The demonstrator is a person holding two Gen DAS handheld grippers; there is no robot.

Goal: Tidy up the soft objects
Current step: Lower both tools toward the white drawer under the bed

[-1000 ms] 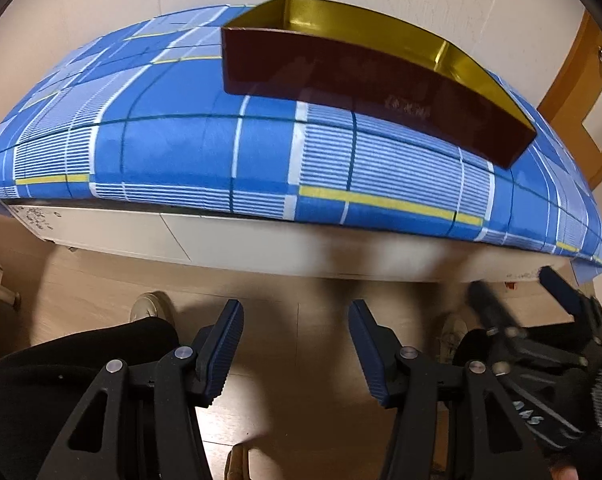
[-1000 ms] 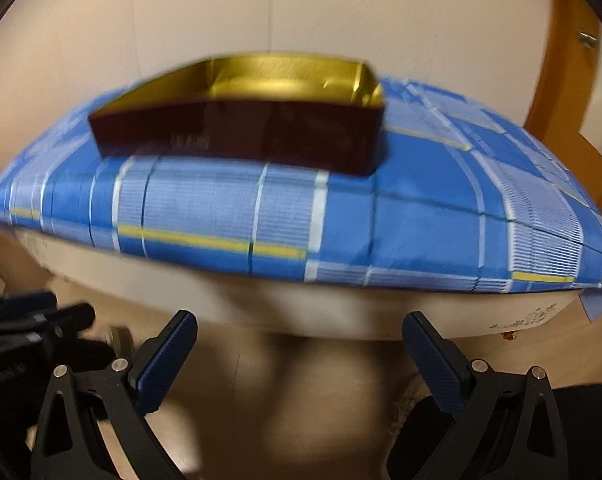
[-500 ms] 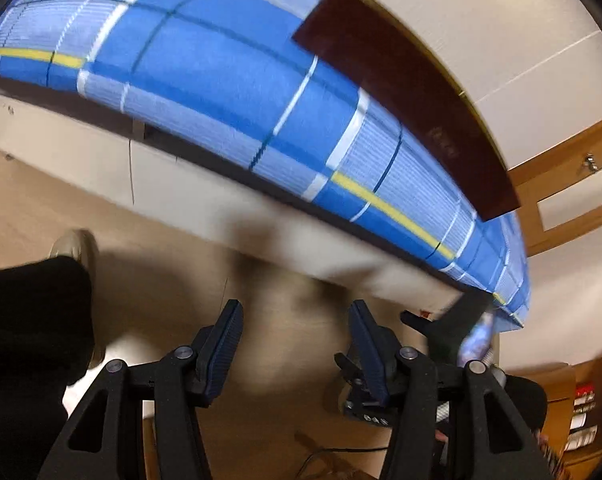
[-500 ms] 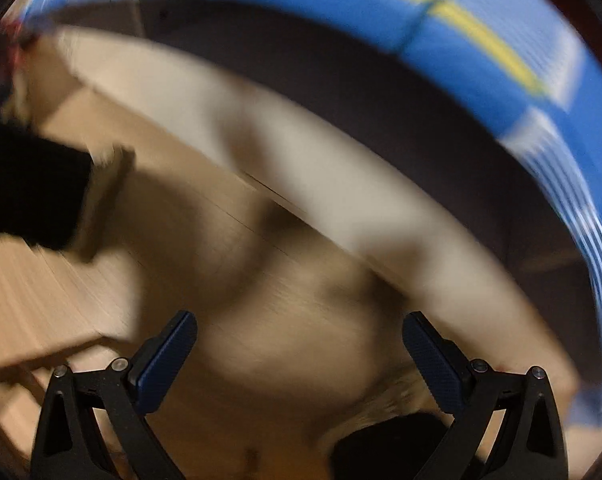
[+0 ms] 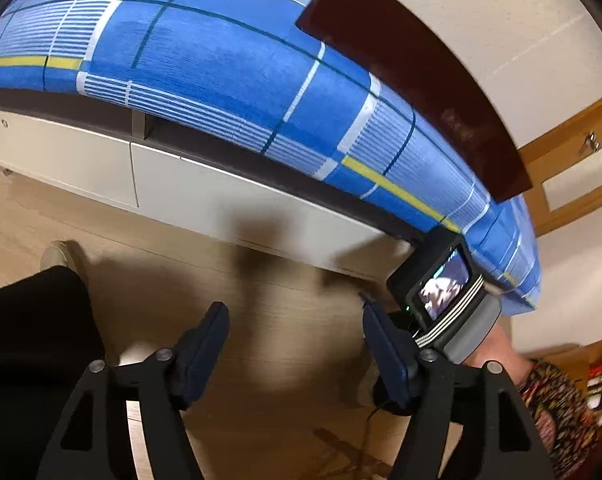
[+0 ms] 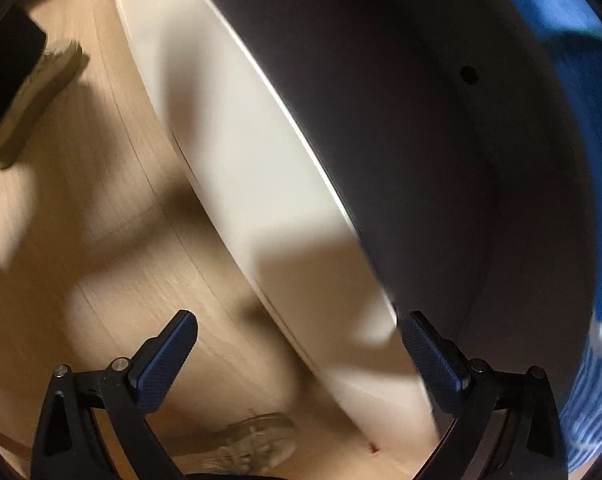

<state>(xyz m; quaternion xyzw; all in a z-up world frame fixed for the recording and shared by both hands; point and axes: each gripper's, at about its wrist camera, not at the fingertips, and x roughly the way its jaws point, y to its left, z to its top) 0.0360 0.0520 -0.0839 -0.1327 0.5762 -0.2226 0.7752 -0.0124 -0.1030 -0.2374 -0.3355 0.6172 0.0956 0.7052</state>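
1. The left tongs point(image 5: 295, 330) point steeply down at the pale wooden floor point(image 5: 261, 300); their jaws are spreading apart with nothing between the dark blue pads.
2. The right tongs point(image 6: 301, 340) stand wide apart and grip nothing, also aimed down at the floor beside the white cabinet front point(image 6: 237, 152).
3. In the left wrist view, the right tongs' own camera unit with its small lit screen point(image 5: 445, 284) shows just under the right end of the bench.
4. A blue checked cloth with white and yellow stripes point(image 5: 229, 68) covers the bench and hangs over its front edge.
5. The dark red rectangular box point(image 5: 413, 68) sits on the cloth toward the bench's right end.
6. No soft object shows in either view.
7. A black trouser leg point(image 5: 33, 340) and a light shoe point(image 5: 61, 252) stand on the floor at the left.
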